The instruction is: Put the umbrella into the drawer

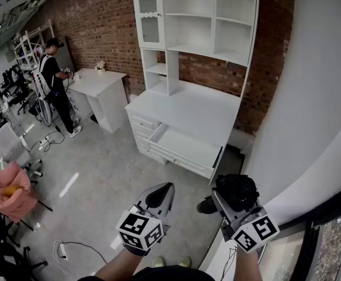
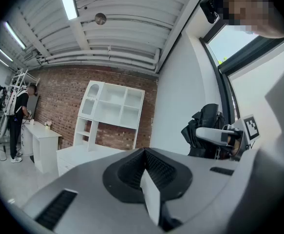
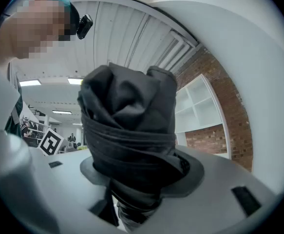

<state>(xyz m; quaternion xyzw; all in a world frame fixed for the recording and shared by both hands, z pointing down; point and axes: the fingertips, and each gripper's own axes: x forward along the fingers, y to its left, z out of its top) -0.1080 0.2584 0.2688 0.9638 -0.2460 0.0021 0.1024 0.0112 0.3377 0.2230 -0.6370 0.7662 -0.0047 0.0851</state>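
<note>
In the head view we stand well back from the white desk (image 1: 200, 111). Its wide drawer (image 1: 185, 146) is already pulled out of the front edge, toward the desk's right corner. The drawer shows only a bare white bottom, so we judge it empty. The open compartments of the hutch (image 1: 208, 22) along the desk's back edge also look bare. Our right gripper (image 1: 231, 202) carries the folded black umbrella (image 1: 237, 190), well apart from the drawer. The pick-up is therefore done, while the walk to the desk, the lowering in and the release are left. Our left gripper (image 1: 160, 196) is held out beside it. A person (image 1: 54, 84) stands far off by a small white table (image 1: 97, 82).

In the left gripper view the jaws meet tip to tip with nothing between them. The umbrella (image 2: 206, 128) shows at the right in the other gripper, and the desk is far ahead.

In the right gripper view the jaws stand wide and clamp the strapped bundle of the umbrella (image 3: 127, 126), which fills the gap. The hutch (image 3: 201, 106) shows beyond at the right.
</note>
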